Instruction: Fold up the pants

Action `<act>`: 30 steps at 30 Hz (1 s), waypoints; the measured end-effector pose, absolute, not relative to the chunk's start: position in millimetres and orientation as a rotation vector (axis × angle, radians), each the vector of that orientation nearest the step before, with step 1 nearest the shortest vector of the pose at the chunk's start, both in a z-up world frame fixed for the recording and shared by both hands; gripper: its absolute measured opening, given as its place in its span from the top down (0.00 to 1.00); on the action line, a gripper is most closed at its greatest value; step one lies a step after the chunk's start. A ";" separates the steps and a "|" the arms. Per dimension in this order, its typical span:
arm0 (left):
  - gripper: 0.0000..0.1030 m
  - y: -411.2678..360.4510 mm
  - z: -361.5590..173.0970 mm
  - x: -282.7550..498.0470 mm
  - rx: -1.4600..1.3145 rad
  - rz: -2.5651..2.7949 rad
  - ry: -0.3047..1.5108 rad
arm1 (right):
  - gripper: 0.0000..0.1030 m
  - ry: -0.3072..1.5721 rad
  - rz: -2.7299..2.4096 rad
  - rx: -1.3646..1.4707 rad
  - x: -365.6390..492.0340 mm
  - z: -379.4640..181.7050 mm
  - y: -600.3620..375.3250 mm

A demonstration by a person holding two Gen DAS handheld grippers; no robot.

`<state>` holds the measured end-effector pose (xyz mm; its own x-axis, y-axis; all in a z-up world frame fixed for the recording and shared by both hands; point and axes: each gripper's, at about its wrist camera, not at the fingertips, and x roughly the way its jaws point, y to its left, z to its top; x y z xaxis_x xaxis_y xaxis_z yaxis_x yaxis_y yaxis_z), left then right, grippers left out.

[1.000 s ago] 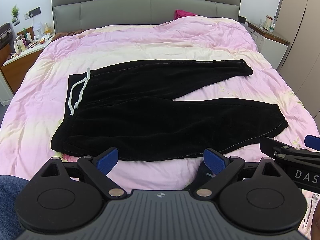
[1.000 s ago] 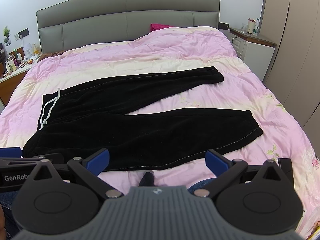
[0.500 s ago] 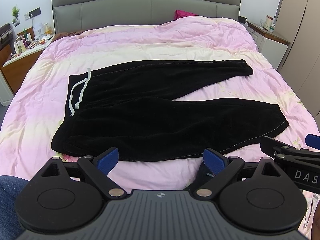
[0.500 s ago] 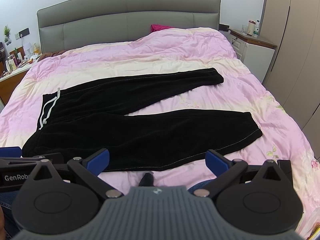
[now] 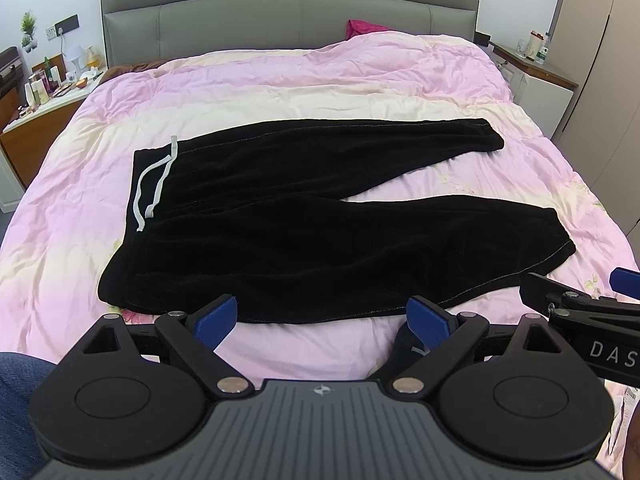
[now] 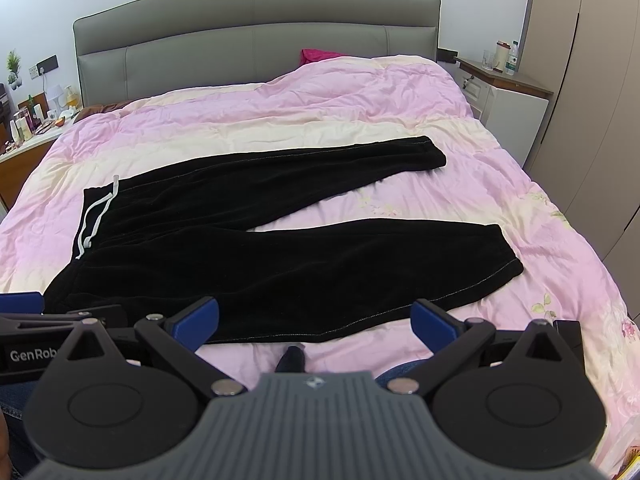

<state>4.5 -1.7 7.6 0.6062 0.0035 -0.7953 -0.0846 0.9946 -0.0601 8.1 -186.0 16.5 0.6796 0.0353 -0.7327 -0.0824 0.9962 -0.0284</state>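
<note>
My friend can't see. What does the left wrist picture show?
Black pants lie flat on a pink bed, legs spread apart and pointing right, white drawstring at left. The open left gripper hovers empty at their near edge.

Both cameras sit low at the foot of the bed (image 5: 360,80), each riding on its own gripper and facing up the mattress toward the grey headboard (image 5: 288,20). The left gripper (image 5: 322,318) views from slightly left, the right gripper (image 6: 316,318) from slightly right. Both views share the black pants (image 5: 320,216) spread across the pink duvet, and each catches the other gripper's edge.
</note>
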 end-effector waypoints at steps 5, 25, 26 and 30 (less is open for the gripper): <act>0.00 -3.0 4.6 7.5 -0.089 0.044 0.909 | 0.05 0.821 0.067 -0.061 8.6 16.2 -185.8; 0.00 44.0 -98.7 53.7 0.422 -0.150 0.718 | 0.05 0.607 0.368 -0.593 108.0 -63.6 -252.6; 0.01 43.8 -110.8 55.6 0.497 -0.170 0.725 | 0.05 0.602 0.397 -0.628 113.2 -70.7 -260.0; 0.15 35.7 -161.4 56.6 0.806 -0.219 0.733 | 0.05 0.588 0.449 -0.772 134.1 -105.0 -289.8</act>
<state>56.6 35.7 -161.4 0.7364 0.0890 -0.6707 0.4430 0.6858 0.5774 134.1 -289.8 -105.0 0.7515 0.1623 -0.6394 -0.5745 0.6375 -0.5134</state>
